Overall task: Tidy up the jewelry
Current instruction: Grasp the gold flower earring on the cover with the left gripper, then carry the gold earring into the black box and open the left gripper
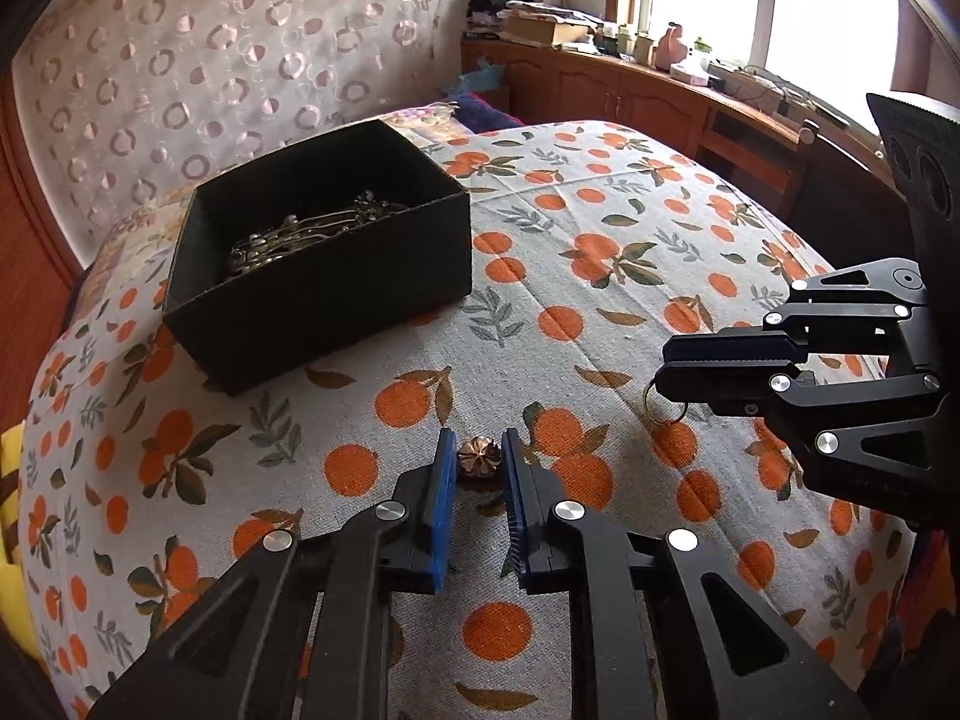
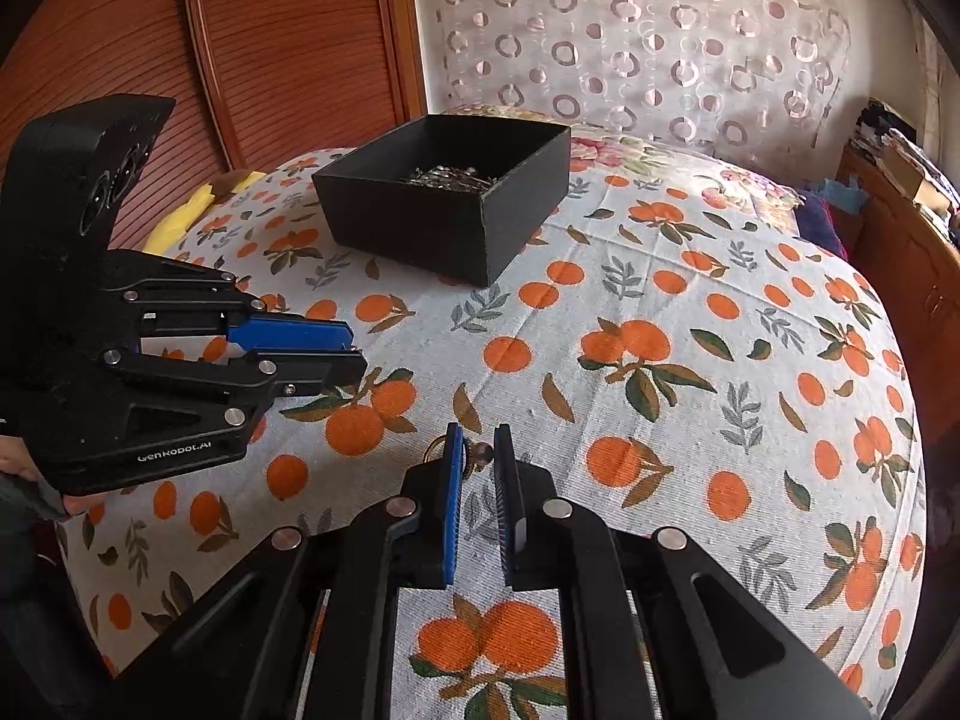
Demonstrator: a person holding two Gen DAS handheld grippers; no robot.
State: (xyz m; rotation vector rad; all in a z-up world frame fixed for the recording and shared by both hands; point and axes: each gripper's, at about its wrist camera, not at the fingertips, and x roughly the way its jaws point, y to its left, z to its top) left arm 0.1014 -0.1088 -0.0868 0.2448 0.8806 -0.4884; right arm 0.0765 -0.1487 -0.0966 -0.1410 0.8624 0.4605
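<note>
One ridged, coppery flower-shaped ornament (image 1: 478,459)

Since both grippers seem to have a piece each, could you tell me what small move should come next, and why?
Probably lift the left gripper and carry its bronze flower-shaped piece to the open black box. Its pads sit against the piece, the box already holds jewelry, and the right gripper is shut on a small ring.
</note>
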